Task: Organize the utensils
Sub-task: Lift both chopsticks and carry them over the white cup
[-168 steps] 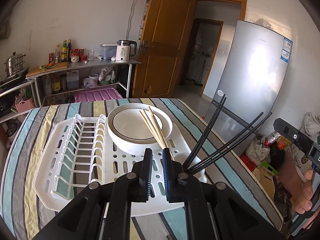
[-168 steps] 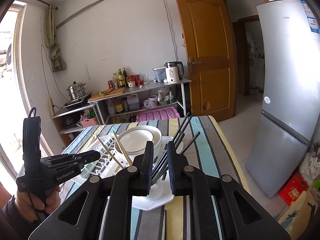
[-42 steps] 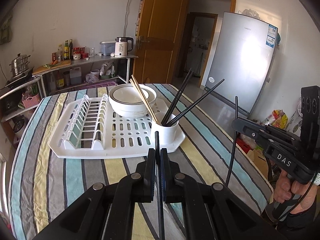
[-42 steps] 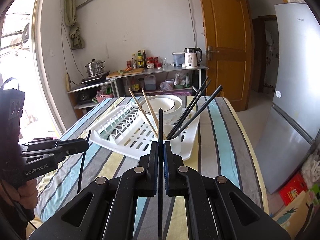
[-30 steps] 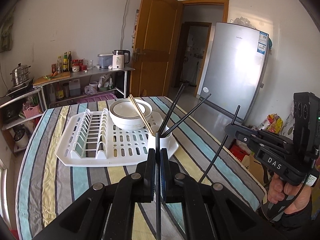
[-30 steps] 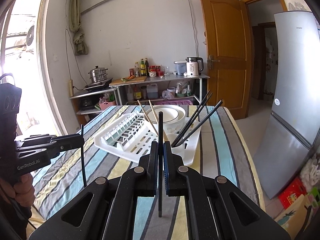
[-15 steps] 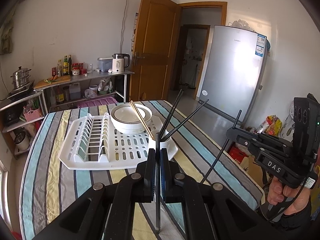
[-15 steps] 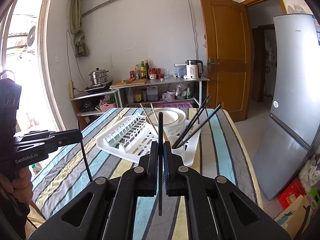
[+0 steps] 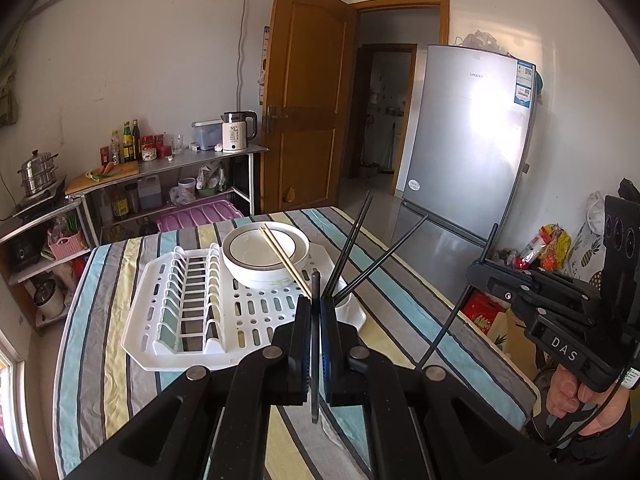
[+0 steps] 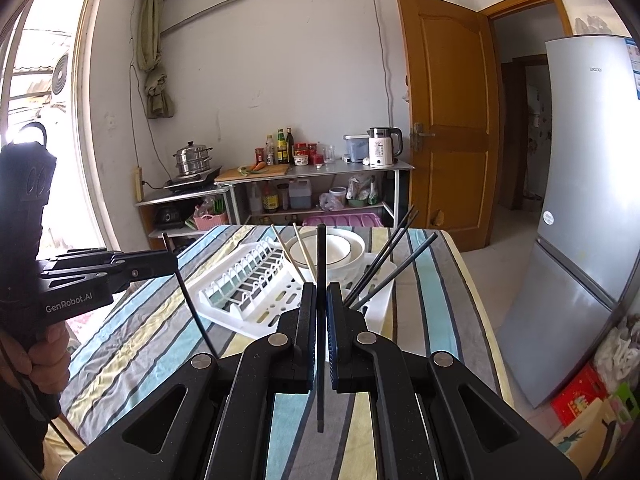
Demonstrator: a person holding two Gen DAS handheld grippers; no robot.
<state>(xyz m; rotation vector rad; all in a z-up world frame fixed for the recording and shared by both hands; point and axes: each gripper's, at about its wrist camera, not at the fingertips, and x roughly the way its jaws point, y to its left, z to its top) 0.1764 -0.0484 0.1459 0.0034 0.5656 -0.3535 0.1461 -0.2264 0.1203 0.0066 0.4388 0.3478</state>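
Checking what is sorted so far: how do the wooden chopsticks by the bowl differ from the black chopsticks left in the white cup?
Wooden chopsticks are pale tan; black chopsticks in the cup are dark. The wooden pair lies parallel, leaning across the bowl; the black ones fan apart. Both sets sit at the white drying rack, slanting upward. Whether the wooden pair's lower ends sit in the cup cannot be told.

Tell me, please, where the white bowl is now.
In the left wrist view the white bowl sits on the far right part of the white drying rack, with two wooden chopsticks across it, just behind the white utensil cup.
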